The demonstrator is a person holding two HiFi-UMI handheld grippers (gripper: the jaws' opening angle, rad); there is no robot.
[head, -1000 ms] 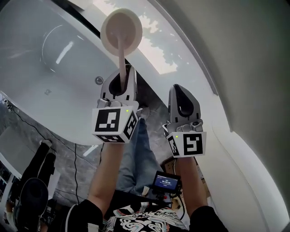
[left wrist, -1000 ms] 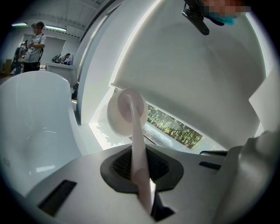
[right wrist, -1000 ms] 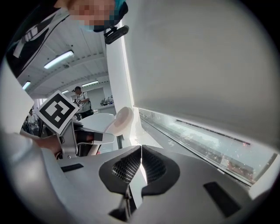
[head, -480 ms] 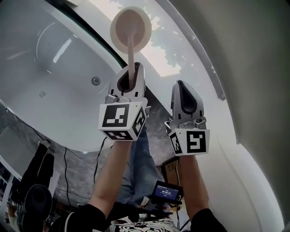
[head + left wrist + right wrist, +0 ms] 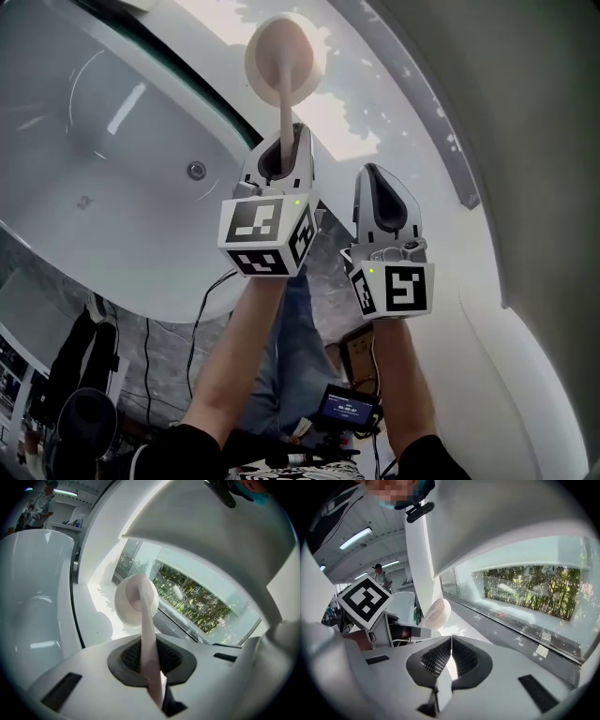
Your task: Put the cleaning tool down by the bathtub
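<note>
The cleaning tool (image 5: 281, 66) is a pale pink brush with a round head and a thin handle (image 5: 146, 634). My left gripper (image 5: 284, 155) is shut on that handle, and the head (image 5: 136, 599) hangs out in front over the white ledge beside the bathtub (image 5: 112, 141). In the right gripper view the round head (image 5: 436, 612) shows to the left. My right gripper (image 5: 382, 197) is beside the left one, a little to its right, shut with nothing between its pads.
A white sunlit ledge (image 5: 328, 103) runs between the tub and a long window (image 5: 534, 590). The tub has a round drain fitting (image 5: 196, 171). Cables and dark gear (image 5: 84, 375) lie on the grey floor at the lower left. A person (image 5: 379, 576) stands far off.
Both grippers have sunk toward the ledge by the tub. The brush head has shifted right and further from the tub's inside, now over the ledge. The left grip has stayed shut.
</note>
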